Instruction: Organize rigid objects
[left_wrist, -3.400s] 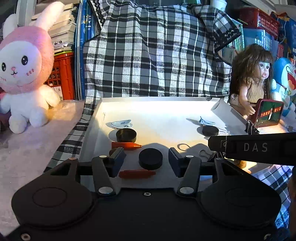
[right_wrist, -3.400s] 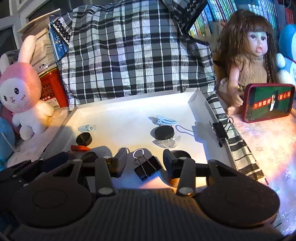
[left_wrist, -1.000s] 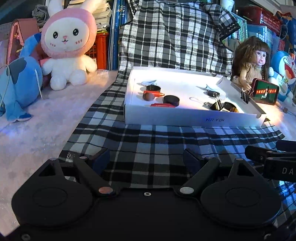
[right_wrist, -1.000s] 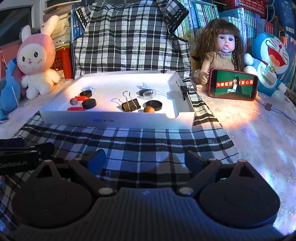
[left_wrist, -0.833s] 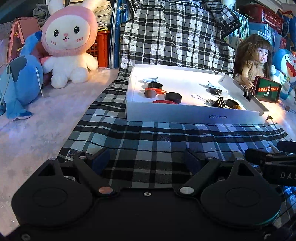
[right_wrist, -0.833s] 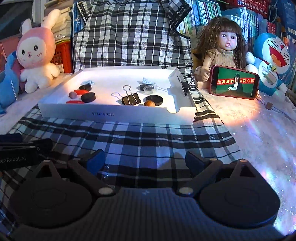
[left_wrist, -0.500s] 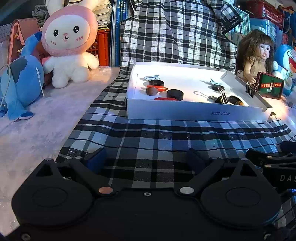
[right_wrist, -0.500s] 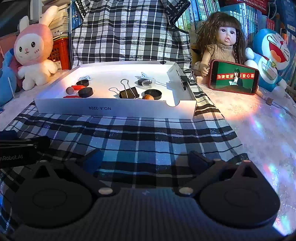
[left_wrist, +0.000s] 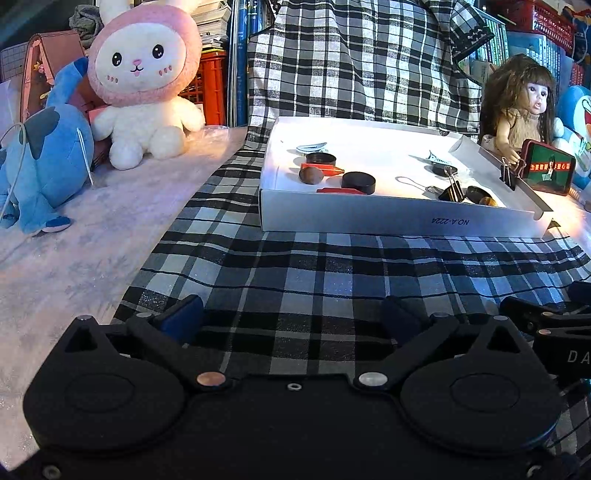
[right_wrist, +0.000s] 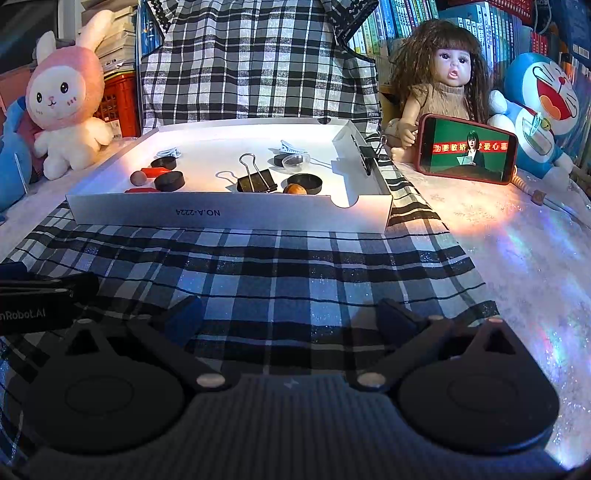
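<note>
A white box (left_wrist: 388, 218) (right_wrist: 229, 214) stands on the checked cloth ahead of both grippers. On its left side lie black round caps (left_wrist: 358, 181) (right_wrist: 169, 181), a brown ball (left_wrist: 311, 174) (right_wrist: 137, 178), red pieces (left_wrist: 338, 190) (right_wrist: 155, 171) and a white clip (left_wrist: 312, 147). On its right side lie a black binder clip (right_wrist: 257, 182) (left_wrist: 452, 192), a white hair clip (right_wrist: 293, 148), a black cap (right_wrist: 303, 182) and an orange ball (right_wrist: 295, 189). My left gripper (left_wrist: 291, 317) and right gripper (right_wrist: 286, 317) are open and empty, low over the cloth, well short of the box.
A pink rabbit plush (left_wrist: 146, 85) and a blue plush (left_wrist: 44, 162) sit at the left. A doll (right_wrist: 439, 88), a phone showing video (right_wrist: 467, 149) and a blue cat toy (right_wrist: 539, 103) sit at the right. A binder clip (right_wrist: 364, 153) grips the box's right wall.
Both grippers have pulled back out of the box, opened wide and sunk low over the cloth. The objects in the box have stayed where they were.
</note>
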